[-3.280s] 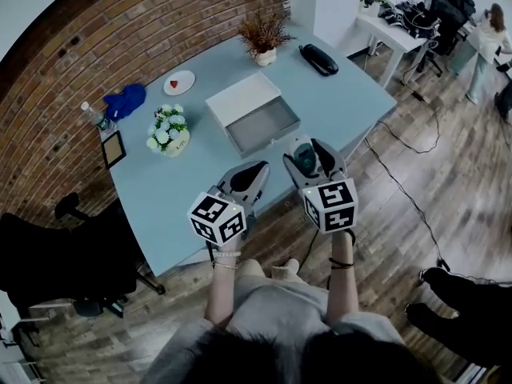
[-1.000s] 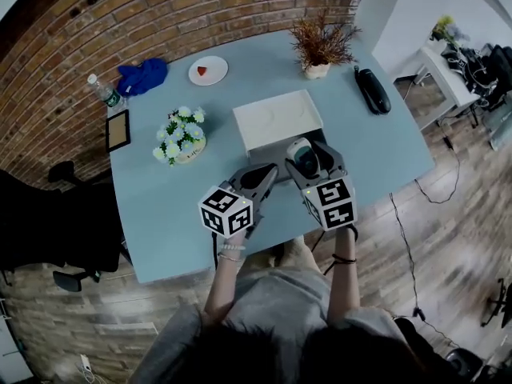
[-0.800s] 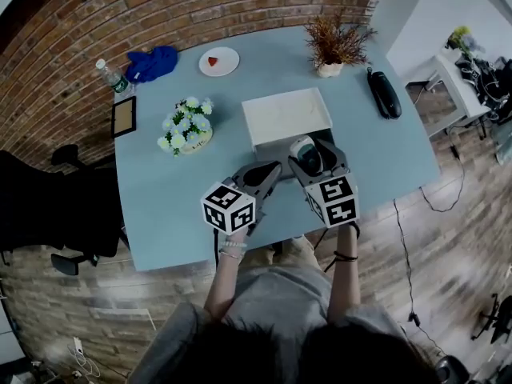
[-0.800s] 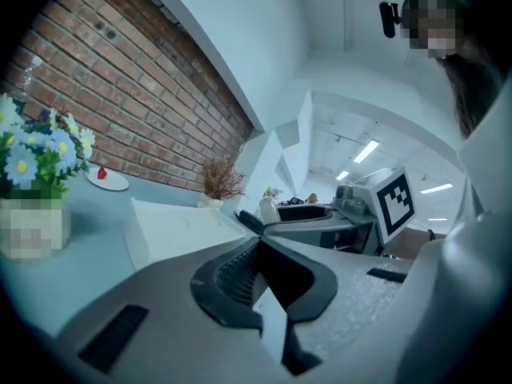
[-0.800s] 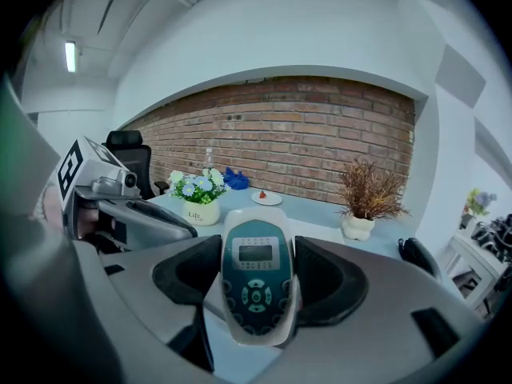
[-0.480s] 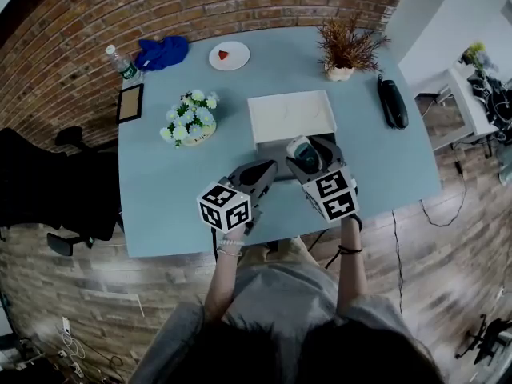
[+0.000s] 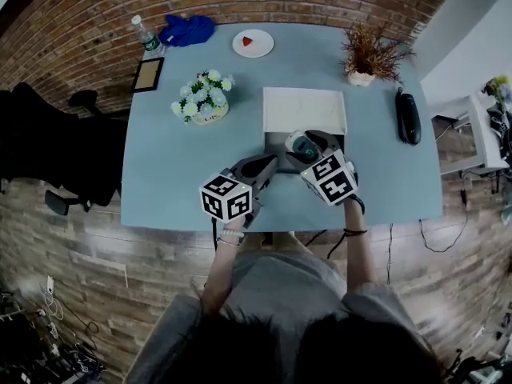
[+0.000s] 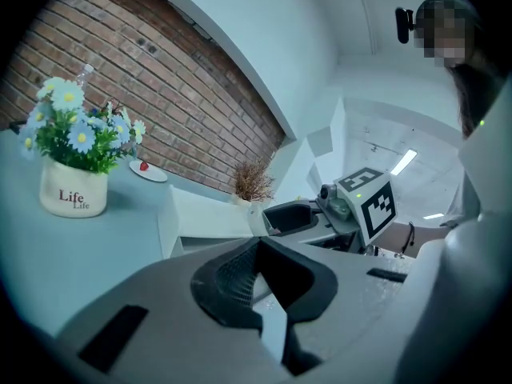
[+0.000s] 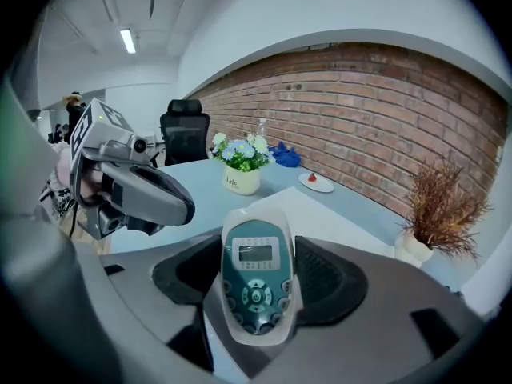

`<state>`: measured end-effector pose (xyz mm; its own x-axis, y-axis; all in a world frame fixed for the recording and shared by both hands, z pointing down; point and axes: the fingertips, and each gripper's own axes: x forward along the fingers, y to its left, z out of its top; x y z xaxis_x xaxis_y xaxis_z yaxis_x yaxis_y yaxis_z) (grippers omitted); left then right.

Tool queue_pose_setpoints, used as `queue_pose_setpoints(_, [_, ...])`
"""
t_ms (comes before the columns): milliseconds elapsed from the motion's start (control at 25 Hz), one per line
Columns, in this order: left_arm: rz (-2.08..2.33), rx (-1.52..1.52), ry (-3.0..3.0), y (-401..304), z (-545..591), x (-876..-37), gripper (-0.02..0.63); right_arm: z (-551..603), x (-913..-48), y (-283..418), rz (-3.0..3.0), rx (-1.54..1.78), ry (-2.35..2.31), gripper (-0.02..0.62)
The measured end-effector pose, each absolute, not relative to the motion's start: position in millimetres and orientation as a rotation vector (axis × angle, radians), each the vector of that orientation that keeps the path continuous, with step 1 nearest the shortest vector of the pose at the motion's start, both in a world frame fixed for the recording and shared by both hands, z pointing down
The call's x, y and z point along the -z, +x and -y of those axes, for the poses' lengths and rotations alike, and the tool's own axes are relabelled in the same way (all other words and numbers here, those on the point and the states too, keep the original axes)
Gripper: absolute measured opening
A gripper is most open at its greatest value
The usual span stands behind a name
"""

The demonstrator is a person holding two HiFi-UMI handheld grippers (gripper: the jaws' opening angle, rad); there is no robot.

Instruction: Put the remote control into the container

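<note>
A white remote control (image 9: 254,282) with a teal face and a small screen sits upright between the jaws of my right gripper (image 9: 258,246), which is shut on it. In the head view the right gripper (image 7: 305,142) holds the remote control (image 7: 303,147) over the open grey drawer (image 7: 280,142) of the white container (image 7: 304,109). Just left of the drawer, my left gripper (image 7: 265,165) hangs over the table with its jaws together and nothing in them. In its own view the left gripper (image 8: 258,274) points at the container (image 8: 210,217).
On the blue table (image 7: 184,166) stand a white flower pot (image 7: 205,101), a plate with a strawberry (image 7: 253,43), a dried plant (image 7: 370,58), a black handset (image 7: 408,117), a picture frame (image 7: 148,74), a bottle (image 7: 145,34) and a blue cloth (image 7: 186,30). A black chair (image 7: 44,146) stands at the left.
The table has swung square to the person, who has come closer. Both grippers now reach over the table's front, the right one with the remote control above the drawer.
</note>
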<state>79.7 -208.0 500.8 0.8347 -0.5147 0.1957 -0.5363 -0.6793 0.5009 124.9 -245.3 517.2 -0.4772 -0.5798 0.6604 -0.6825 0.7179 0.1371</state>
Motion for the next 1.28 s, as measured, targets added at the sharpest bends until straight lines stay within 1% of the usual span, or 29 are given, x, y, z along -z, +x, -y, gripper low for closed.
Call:
queue_pose_setpoints(640, [0.89, -0.112, 2.378, 84.7, 183.7, -533.6, 0.003, 244.3, -580.5, 115.8, 2.157, -0.183, 0.616, 0.288])
queue_pose_setpoints(1280, [1.032, -0.033, 2.284, 88.3, 167.9, -547.2, 0.003, 247.6, -617.6, 116.5, 2.064, -0.204, 0.471, 0.288])
